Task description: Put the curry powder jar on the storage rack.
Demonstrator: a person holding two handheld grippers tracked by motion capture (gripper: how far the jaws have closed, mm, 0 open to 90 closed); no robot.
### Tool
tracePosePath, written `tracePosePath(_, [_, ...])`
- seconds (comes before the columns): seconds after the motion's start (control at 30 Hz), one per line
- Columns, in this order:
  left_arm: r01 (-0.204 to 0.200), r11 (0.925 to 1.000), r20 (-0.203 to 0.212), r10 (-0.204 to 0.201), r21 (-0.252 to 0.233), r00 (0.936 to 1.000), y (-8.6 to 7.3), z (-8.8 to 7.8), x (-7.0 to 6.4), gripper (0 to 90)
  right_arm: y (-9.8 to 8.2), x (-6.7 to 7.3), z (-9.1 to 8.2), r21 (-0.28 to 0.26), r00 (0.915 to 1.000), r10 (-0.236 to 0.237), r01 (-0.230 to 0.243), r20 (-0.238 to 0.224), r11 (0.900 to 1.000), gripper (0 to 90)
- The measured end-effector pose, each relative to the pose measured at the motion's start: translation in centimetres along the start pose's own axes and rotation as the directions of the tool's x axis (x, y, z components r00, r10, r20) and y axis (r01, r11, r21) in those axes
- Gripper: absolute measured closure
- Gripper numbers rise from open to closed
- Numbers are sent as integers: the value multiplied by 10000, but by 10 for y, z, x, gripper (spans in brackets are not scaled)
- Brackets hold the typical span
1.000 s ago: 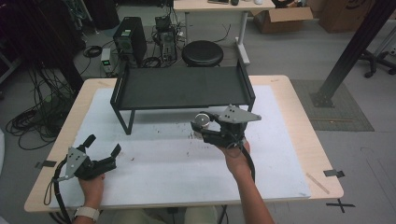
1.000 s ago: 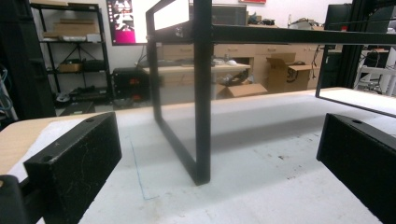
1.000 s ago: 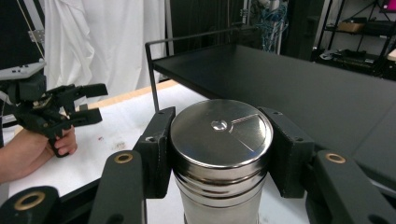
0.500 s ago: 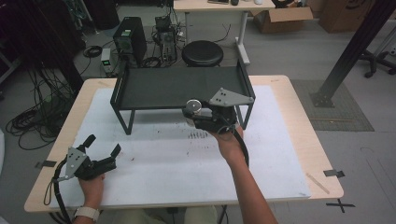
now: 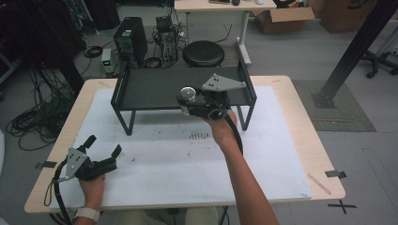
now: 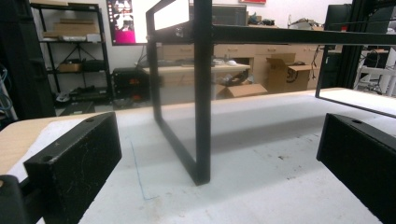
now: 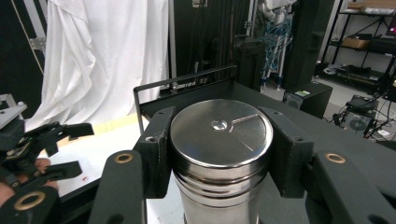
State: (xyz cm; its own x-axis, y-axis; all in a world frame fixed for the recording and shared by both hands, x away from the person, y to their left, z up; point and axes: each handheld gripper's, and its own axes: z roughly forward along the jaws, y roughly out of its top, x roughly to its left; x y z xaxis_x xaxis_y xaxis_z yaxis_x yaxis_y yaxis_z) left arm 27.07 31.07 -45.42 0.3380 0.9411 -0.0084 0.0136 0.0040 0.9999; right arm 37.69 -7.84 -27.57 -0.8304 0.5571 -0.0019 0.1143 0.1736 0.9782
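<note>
R. gripper [image 5: 187, 101] clamps a steel canister [image 5: 188, 93] just under its lid, upright, both pads tight on its sides; in the right gripper view the canister [image 7: 219, 154] sits square between the jaws, lid flat w/ a small centre dimple. It hangs at the front edge of the black shelf rack [image 5: 155, 89], over the tray's right half, clear of the surface as far as can be judged. The rack's raised end walls and front legs bracket the spot; nothing lies on the tray itself.

R. forearm runs up from the bottom edge, angled left, hand [image 5: 220, 126] beneath the gripper body, grey plate on top, cable looping down by the wrist.

L. gripper [image 5: 101, 147] rests low at the near-left corner of the worktop [image 5: 291, 140], jaws spread wide, nothing between them, well apart from the rack. The left gripper view looks along the white mat [image 5: 178, 159] at a rack leg [image 6: 201, 93].

Behind: round stool [image 5: 203, 52], PC tower [image 5: 129, 37], cable tangles on the floor. Canister base is cut off in the right gripper view; its gap to the tray is hard to make out.
</note>
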Motion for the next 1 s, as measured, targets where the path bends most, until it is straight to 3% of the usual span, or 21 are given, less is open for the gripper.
tracePosePath(0.7, [3,10000,1,-3,0,10000,0,0,0,2,17,-25,33,-75,9979,-76,81,642,9999,490])
tracePosePath(1.0, [7,10000,3,-7,-1,10000,0,0,0,2,15,-42,56,255,9940,137,-166,1088,9995,490])
